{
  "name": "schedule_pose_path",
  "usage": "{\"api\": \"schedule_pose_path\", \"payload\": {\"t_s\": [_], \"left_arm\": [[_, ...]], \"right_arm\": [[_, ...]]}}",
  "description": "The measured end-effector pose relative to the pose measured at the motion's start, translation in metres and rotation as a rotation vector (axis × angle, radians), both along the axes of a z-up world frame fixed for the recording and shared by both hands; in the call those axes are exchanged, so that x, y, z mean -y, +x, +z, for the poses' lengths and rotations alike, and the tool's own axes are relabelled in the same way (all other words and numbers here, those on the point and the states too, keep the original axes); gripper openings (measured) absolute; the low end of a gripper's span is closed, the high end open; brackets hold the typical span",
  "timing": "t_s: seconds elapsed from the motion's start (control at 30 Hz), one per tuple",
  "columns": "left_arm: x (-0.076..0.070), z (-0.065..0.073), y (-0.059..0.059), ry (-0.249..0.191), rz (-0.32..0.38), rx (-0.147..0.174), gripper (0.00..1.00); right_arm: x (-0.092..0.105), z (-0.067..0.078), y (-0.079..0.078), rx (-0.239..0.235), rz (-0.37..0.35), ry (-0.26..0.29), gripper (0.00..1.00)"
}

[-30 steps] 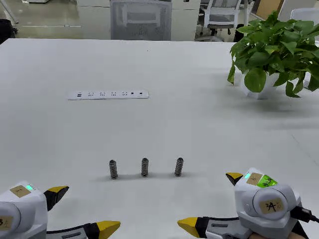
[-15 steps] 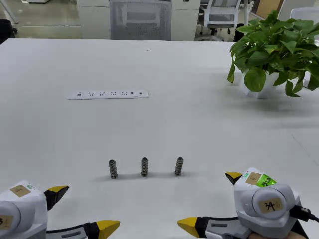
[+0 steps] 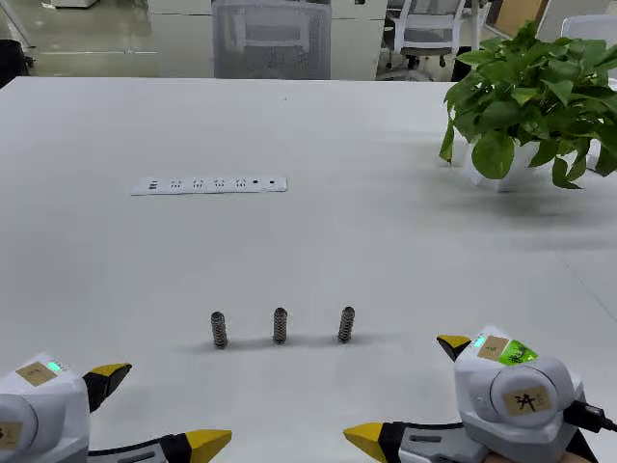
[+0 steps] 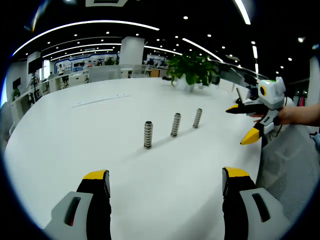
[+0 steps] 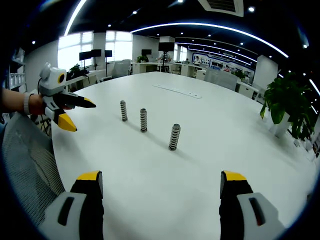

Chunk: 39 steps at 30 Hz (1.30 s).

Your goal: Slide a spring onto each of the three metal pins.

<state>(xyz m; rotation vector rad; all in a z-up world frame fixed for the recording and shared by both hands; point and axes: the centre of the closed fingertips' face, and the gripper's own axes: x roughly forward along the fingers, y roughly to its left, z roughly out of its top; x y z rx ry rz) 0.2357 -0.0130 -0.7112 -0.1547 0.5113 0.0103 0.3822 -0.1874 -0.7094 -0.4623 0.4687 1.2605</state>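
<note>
Left claw (image 3: 159, 405) sat low at the near left of the head view, jaws spread wide, nothing between the yellow tips. Right claw (image 3: 405, 389) mirrored it at the near right, also wide open and holding nothing. Both were over the front edge of the counter (image 3: 386, 241), tips pointing inward toward each other, and neither touched any part.

Three coils stood upright in a row on the counter, ahead of the claws and roughly between them: left spring (image 3: 219, 329), middle spring (image 3: 280, 325), right spring (image 3: 346, 323). They were evenly spaced, apart from one another, each with a short shadow. Right spring looked slightly tilted in the head view; the other two looked plumb. Could not tell the pins from the coils at that size.

Left gripper view: own jaws open, bare counter between them, springs ahead in a diagonal line, right claw off to the right side, held by a hand (image 4: 292, 114). Right gripper view: own jaws open and empty, row of springs ahead, left claw off to the left.

Further back on the counter a white power strip (image 3: 210, 184) lay flat, well apart from the springs. A potted plant (image 3: 525, 87) stood at the far right. A chair (image 3: 272, 39) sat behind the far edge
</note>
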Motion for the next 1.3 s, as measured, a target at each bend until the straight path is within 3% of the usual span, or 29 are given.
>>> {"api": "schedule_pose_path", "payload": {"t_s": [1.3], "left_arm": [[0.0018,0.0027,-0.0004,0.002,0.008,0.002,0.95]], "right_arm": [[-0.0002,0.0051,0.0022,0.006,-0.015,0.025,0.99]]}}
